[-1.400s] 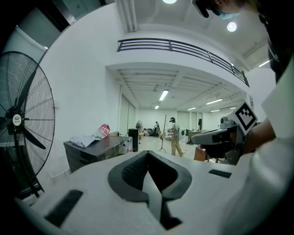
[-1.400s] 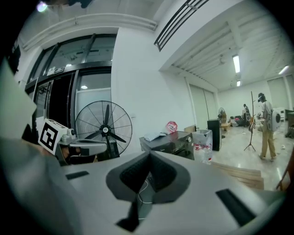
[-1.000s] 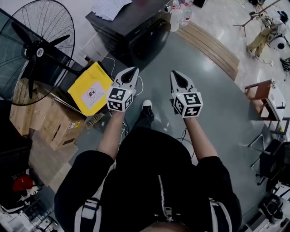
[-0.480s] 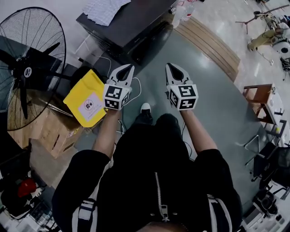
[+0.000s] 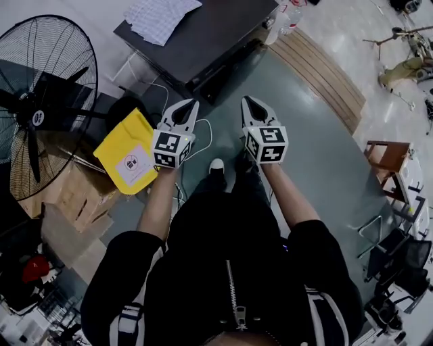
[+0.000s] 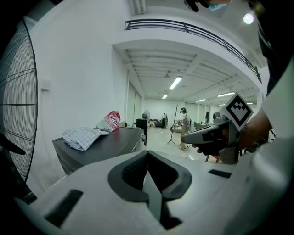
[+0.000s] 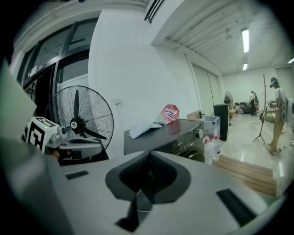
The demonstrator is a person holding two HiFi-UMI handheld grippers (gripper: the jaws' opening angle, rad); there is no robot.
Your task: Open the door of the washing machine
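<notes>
Up ahead, well apart from both tools, stands the dark washing machine [image 5: 210, 34], while the left gripper [image 5: 193, 103] has its jaws together, empty, and the right gripper [image 5: 246, 100], also empty, barely starts opening.

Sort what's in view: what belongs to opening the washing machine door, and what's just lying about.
For the job: washing machine, left tool, right tool.

Lying about: fan, yellow bag, checked cloth on top of the machine, plastic bottles beside it, cardboard boxes.
</notes>
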